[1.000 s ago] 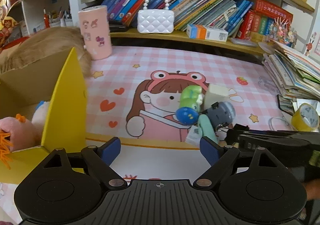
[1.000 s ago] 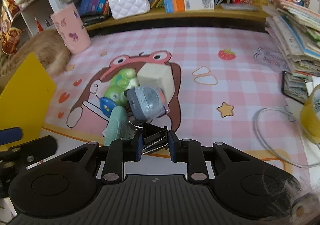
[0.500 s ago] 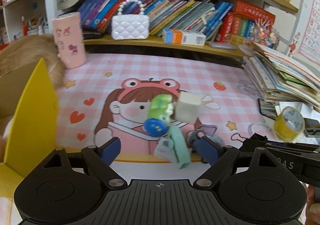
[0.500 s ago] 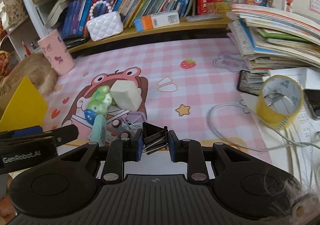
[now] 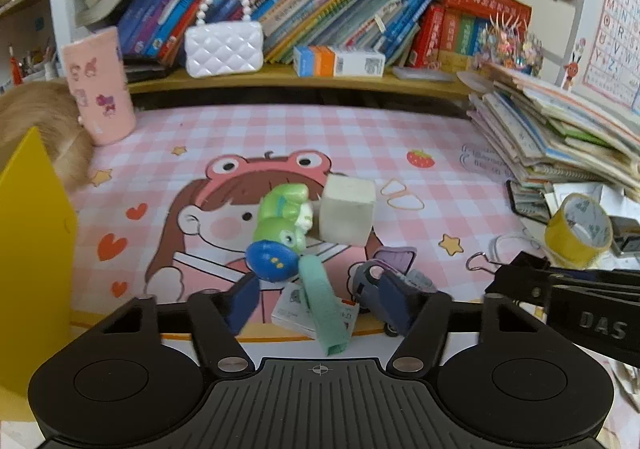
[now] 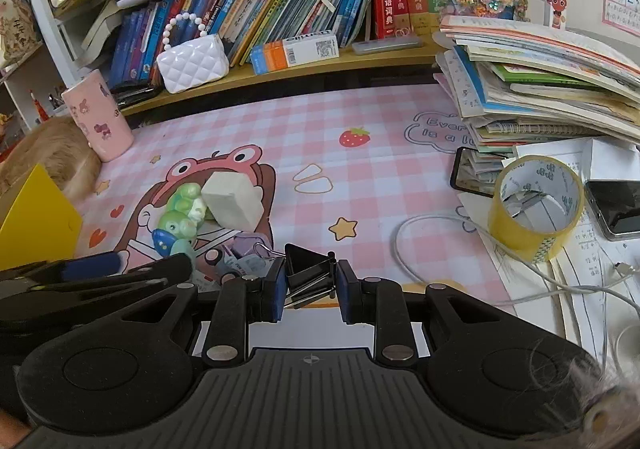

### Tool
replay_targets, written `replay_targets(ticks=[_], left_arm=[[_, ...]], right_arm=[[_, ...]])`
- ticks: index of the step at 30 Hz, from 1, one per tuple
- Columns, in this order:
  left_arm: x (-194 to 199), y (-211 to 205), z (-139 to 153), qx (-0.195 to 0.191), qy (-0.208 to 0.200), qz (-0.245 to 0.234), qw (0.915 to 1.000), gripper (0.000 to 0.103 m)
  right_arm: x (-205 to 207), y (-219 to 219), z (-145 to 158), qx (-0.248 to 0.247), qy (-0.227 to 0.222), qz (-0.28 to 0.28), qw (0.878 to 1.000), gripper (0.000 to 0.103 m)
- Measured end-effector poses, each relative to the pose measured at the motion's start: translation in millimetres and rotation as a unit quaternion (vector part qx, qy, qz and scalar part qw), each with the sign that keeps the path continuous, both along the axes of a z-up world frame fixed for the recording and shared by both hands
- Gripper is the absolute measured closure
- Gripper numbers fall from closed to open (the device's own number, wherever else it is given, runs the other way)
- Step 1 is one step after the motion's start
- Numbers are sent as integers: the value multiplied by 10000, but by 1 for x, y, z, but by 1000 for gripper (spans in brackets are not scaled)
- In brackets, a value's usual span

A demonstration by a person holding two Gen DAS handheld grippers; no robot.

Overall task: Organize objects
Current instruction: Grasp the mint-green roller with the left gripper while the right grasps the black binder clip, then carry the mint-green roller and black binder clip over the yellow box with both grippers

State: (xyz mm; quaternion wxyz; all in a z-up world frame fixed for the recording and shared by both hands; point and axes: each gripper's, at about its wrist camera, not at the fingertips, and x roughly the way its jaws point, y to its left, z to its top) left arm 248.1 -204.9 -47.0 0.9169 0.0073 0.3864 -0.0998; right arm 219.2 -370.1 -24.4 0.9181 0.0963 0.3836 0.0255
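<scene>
A pink checked desk mat (image 5: 280, 129) printed with a frog-hatted cartoon girl lay below a shelf of leaning books (image 5: 328, 9), where a white quilted purse (image 5: 223, 49) stood, with a pink cup (image 5: 100, 89) at the mat's left. In the middle of the mat sat a small heap of toys: a green figure (image 5: 285, 215), a pale cube (image 5: 347, 214) touching its right side, a blue egg-shaped piece (image 5: 271, 260) and a mint strap (image 5: 322, 303) across a card. The left gripper (image 5: 316, 303) hung over that heap, its jaws just having been closing, the strap between them though the pads did not press it. The right gripper (image 6: 311, 285) was pinched on a black binder clip (image 6: 309, 276), held just right of the heap. A yellow tape roll (image 6: 534, 205) stood well to the right, beside stacked workbooks (image 6: 540, 81). A yellow box flap (image 5: 28, 249) rose at the left edge.
</scene>
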Motion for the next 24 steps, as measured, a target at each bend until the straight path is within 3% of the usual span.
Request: replay_targets(ticks=[3,6,9,10,17,24], left_arm=[[7,-2,-9,-43,159,72,9998,50],[13,1,-21,-200,391,191,9989,65],[12,2,-22,-114,308,152,9993,84],[12,5,-21,-132,313,172,9993,86],[-11,32,3,-501,49,370,9980,86],[-51,61,22,-636,-84,464,9969,86]], right_arm=[[0,0,1,-33,-13,-22,10000,80],[-1,0,0,-28,12,-59,10000,80],[-1,2,0,-10,42,-50,10000,80],[-2,3,0,1,31,-49,10000,80],[-9,17,3,20,-9,140,9999,80],[-24,44,3,18,27,434,9991,80]])
